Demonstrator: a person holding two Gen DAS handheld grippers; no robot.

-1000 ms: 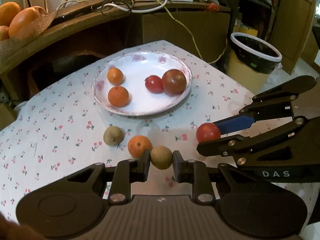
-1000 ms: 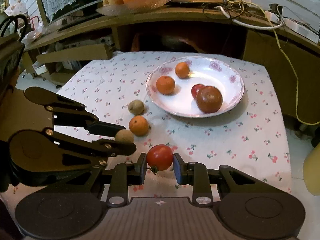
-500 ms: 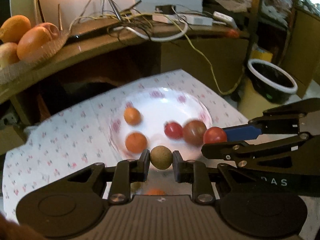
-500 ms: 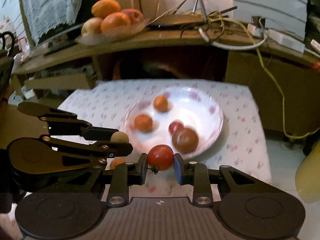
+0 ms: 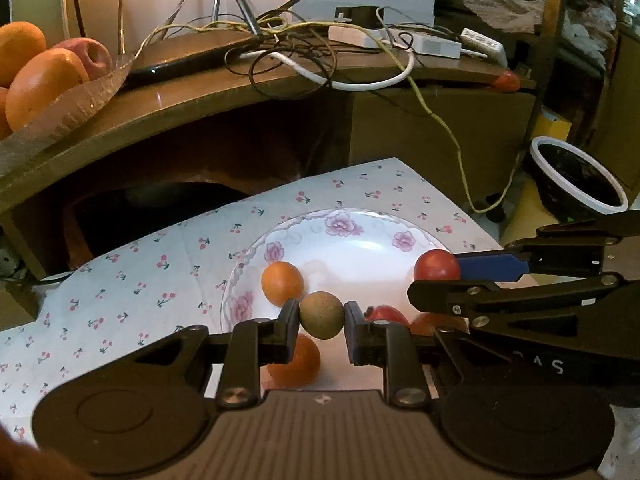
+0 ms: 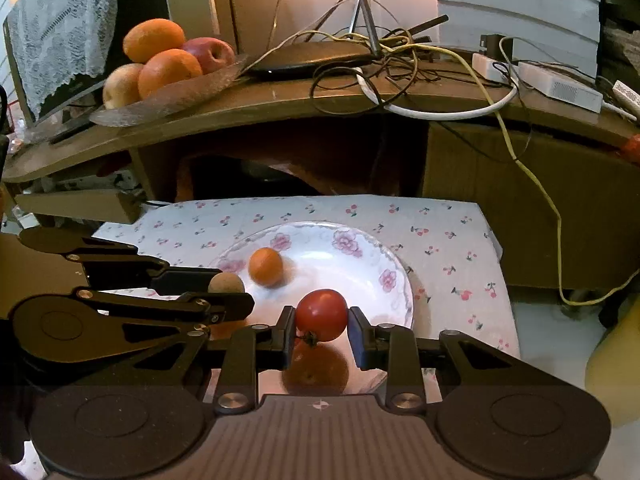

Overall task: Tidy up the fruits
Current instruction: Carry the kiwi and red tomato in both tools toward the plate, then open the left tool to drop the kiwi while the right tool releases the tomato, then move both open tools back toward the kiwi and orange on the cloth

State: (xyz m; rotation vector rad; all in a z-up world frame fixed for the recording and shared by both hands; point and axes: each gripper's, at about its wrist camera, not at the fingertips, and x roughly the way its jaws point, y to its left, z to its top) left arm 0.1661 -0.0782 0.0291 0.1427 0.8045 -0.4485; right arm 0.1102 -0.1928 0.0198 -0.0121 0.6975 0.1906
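Fruits clamped in both fingers, a round tan-brown fruit (image 5: 322, 315) left and a red tomato (image 6: 321, 314) right, should be lowered onto bare spots near the far rim of the white floral plate (image 5: 352, 226) before release.

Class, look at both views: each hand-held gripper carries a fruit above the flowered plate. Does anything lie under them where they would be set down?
Yes. Under the small round brown fruit an orange fruit lies on the white flowered plate. Under the red tomato lies a larger dark red-brown fruit. The plate's far half is bare except for one orange.
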